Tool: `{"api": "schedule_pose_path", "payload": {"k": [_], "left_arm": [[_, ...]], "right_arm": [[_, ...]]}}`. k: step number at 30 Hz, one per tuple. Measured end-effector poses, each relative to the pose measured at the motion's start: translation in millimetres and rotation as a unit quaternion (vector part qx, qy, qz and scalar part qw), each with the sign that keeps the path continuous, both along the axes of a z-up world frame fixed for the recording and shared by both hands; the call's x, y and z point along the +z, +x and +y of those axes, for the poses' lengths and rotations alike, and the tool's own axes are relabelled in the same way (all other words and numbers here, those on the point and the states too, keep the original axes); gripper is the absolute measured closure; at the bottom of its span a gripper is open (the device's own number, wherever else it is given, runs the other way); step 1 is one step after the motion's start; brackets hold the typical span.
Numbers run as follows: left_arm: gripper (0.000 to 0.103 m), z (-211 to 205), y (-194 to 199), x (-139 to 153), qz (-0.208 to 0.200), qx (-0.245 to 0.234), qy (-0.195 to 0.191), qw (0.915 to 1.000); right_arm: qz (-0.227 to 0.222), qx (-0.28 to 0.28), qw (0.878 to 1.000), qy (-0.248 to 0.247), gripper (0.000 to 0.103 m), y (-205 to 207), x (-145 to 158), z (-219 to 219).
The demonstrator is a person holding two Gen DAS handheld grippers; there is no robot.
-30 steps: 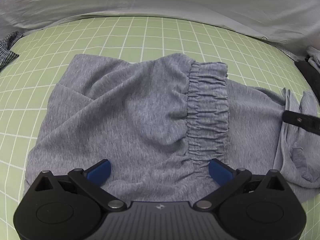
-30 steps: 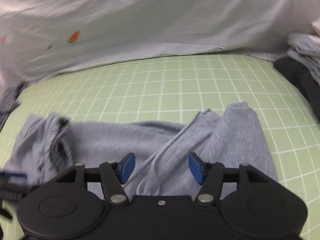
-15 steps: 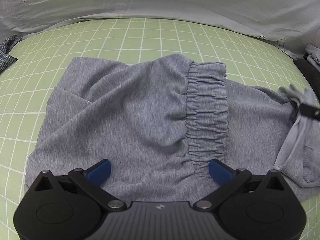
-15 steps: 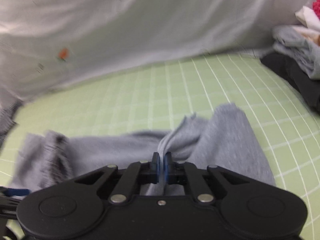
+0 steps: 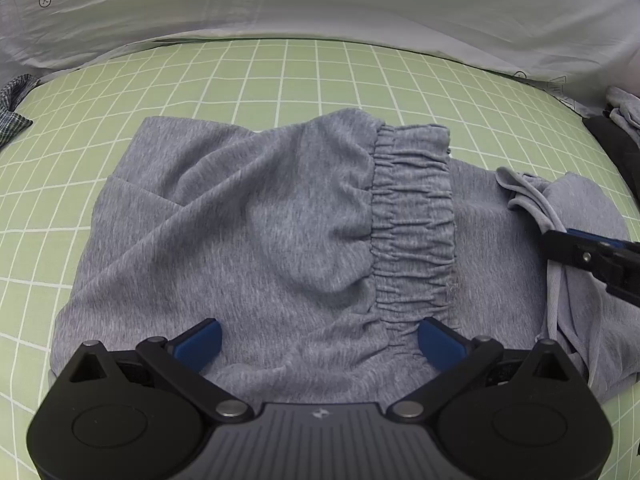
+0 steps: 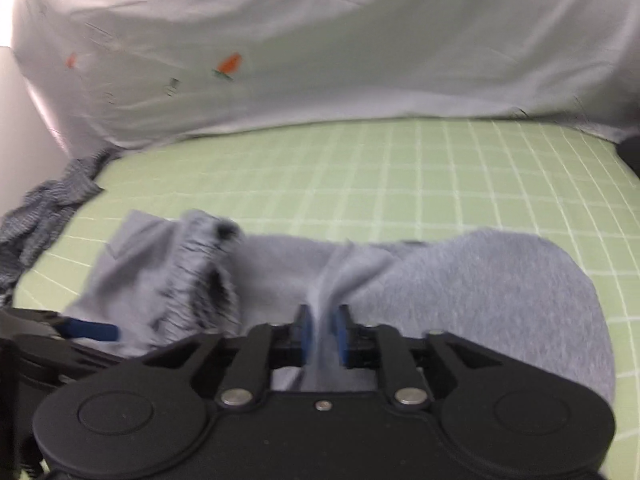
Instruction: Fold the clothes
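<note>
Green checked sheet (image 5: 320, 80) lay under grey pants (image 5: 260, 240). Left gripper (image 5: 318, 340) gaped wide over pants; right gripper (image 6: 322, 334) had just been opening, w/ a pants fold between its jaws.

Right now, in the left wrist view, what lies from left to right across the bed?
Checked cloth → grey sweatpants → their gathered waistband → right gripper → dark clothes.

A green grid-patterned sheet (image 5: 320, 76) meets a pale printed bedcover (image 5: 360, 4) behind it.
</note>
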State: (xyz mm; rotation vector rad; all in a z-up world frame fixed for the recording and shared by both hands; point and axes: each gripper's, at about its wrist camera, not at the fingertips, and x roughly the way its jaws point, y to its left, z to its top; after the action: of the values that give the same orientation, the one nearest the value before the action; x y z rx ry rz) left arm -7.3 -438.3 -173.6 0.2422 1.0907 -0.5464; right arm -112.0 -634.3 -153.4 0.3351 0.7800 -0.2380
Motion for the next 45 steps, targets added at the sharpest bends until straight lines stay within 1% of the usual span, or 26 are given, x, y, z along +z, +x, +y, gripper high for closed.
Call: {"api": "schedule_pose_path", "payload": {"k": [1, 3, 6, 8, 9, 10, 11, 12, 14, 17, 20, 21, 23, 24, 26, 27, 28, 29, 30, 31, 32, 33, 35, 40, 42, 45], "left_arm": [[0.000, -1, 0, 0, 0.000, 0.000, 0.000, 1.0000], [0.000, -1, -1, 0, -0.001, 0.001, 0.001, 1.0000], [0.000, -1, -1, 1, 0.001, -0.001, 0.002, 1.0000], [0.000, 0, -1, 1, 0.003, -0.004, 0.002, 1.0000], [0.000, 0, 0, 1, 0.004, -0.006, 0.003, 1.0000], [0.000, 0, 0, 1, 0.006, -0.008, 0.003, 0.9999], [0.000, 1, 0, 1, 0.007, -0.012, 0.002, 0.9999], [0.000, 2, 1, 1, 0.008, -0.013, 0.002, 0.9999], [0.000, 2, 1, 1, 0.009, -0.016, 0.001, 0.9998], [0.000, 2, 2, 1, 0.008, -0.017, 0.001, 0.9998], [0.000, 2, 3, 1, 0.011, -0.020, 0.001, 0.9997], [0.000, 3, 3, 2, 0.013, -0.023, 0.000, 0.9996], [0.000, 4, 4, 2, 0.018, -0.029, -0.002, 0.9994], [0.000, 6, 4, 3, 0.020, -0.032, -0.003, 0.9993], [0.000, 9, 5, 4, 0.028, -0.035, -0.007, 0.9990], [0.000, 12, 5, 5, 0.032, -0.035, -0.009, 0.9988], [0.000, 15, 5, 7, 0.033, -0.035, -0.010, 0.9988], [0.000, 18, 4, 9, 0.033, -0.034, -0.012, 0.9988], [0.000, 21, 2, 12, 0.030, -0.032, -0.013, 0.9990], [0.000, 24, 0, 15, 0.024, -0.032, -0.012, 0.9991], [0.000, 25, -2, 18, 0.014, -0.032, -0.007, 0.9993], [0.000, 26, -3, 21, 0.005, -0.033, -0.001, 0.9994], [0.000, 28, -4, 26, -0.015, -0.034, 0.012, 0.9992], [0.000, 35, -1, 33, -0.053, -0.037, 0.044, 0.9969], [0.000, 37, 0, 30, -0.059, -0.036, 0.062, 0.9957], [0.000, 45, 3, 24, -0.048, -0.020, 0.069, 0.9963]], "right_arm": [[0.001, -0.005, 1.000, -0.003, 0.054, -2, 1, 0], [0.003, -0.011, 1.000, -0.014, 0.053, -5, 3, 1], [0.028, -0.005, 0.999, -0.023, 0.040, 1, -2, 7], [0.055, 0.003, 0.998, -0.034, 0.044, 5, -11, 13], [0.068, 0.004, 0.997, -0.040, 0.056, 7, -15, 15], [0.076, 0.001, 0.996, -0.041, 0.079, 6, -17, 14], [0.080, -0.005, 0.996, -0.040, 0.089, 5, -18, 12], [0.078, -0.014, 0.996, -0.034, 0.094, 3, -16, 8], [0.053, -0.038, 0.998, -0.010, 0.096, -6, -8, 0], [-0.019, -0.060, 0.997, 0.035, 0.096, -21, 16, -9], [-0.097, -0.043, 0.992, 0.062, 0.096, -34, 42, -5], [-0.111, -0.031, 0.991, 0.073, 0.096, -34, 46, -3], [-0.086, -0.018, 0.994, 0.062, 0.096, -26, 38, 7], [-0.066, -0.012, 0.996, 0.051, 0.095, -21, 32, 13], [-0.005, 0.002, 0.999, 0.043, 0.083, -10, 7, 21], [0.018, 0.002, 0.999, 0.048, 0.070, -7, -3, 23], [0.033, -0.003, 0.998, 0.058, 0.062, -8, -10, 24], [0.036, -0.007, 0.997, 0.063, 0.061, -10, -12, 25], [0.027, -0.009, 0.998, 0.061, 0.055, -13, -8, 23], [0.014, -0.017, 0.998, 0.051, 0.036, -16, -1, 21], [0.000, -0.030, 0.999, 0.037, 0.023, -20, 7, 17], [-0.013, -0.046, 0.999, 0.023, 0.004, -25, 14, 13], [-0.031, -0.081, 0.996, -0.003, 0.000, -34, 25, 1], [0.014, -0.145, 0.987, -0.066, 0.000, -55, 15, -30], [0.035, -0.169, 0.984, -0.051, 0.001, -68, 3, -44], [0.047, -0.204, 0.978, -0.004, 0.011, -80, -11, -64]]}}
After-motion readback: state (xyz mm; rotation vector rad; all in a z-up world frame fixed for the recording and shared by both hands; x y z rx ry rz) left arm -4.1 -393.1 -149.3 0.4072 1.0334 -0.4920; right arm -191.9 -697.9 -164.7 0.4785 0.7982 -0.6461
